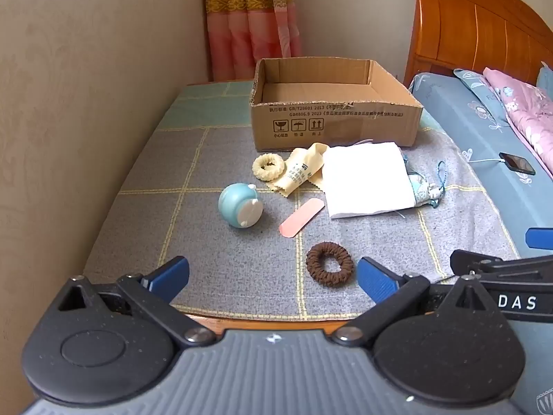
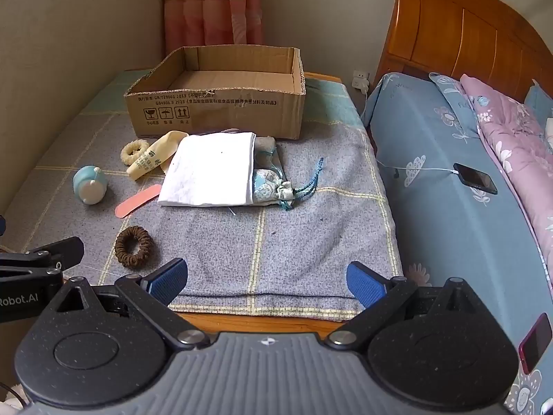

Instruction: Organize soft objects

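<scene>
An open cardboard box (image 1: 331,117) (image 2: 221,110) stands empty at the back of a table under a grey checked cloth (image 1: 221,276) (image 2: 276,242). In front of it lie a cream scrunchie (image 1: 268,167) (image 2: 134,151), a yellow cloth (image 1: 300,173) (image 2: 152,160), a folded white cloth (image 1: 366,183) (image 2: 211,176) over a blue drawstring pouch (image 1: 423,188) (image 2: 273,183), a teal round toy (image 1: 240,205) (image 2: 89,185), a pink strip (image 1: 301,222) (image 2: 138,200) and a brown scrunchie (image 1: 329,264) (image 2: 134,246). My left gripper (image 1: 273,278) is open over the near edge, left of the brown scrunchie. My right gripper (image 2: 266,282) is open above bare cloth.
A bed with a blue floral sheet (image 2: 449,207), a pink quilt (image 2: 511,145) and a wooden headboard (image 2: 466,34) runs along the right. A phone on a charging cable (image 2: 475,178) lies on the sheet. Beige walls and a pink curtain (image 1: 249,27) close the left and back.
</scene>
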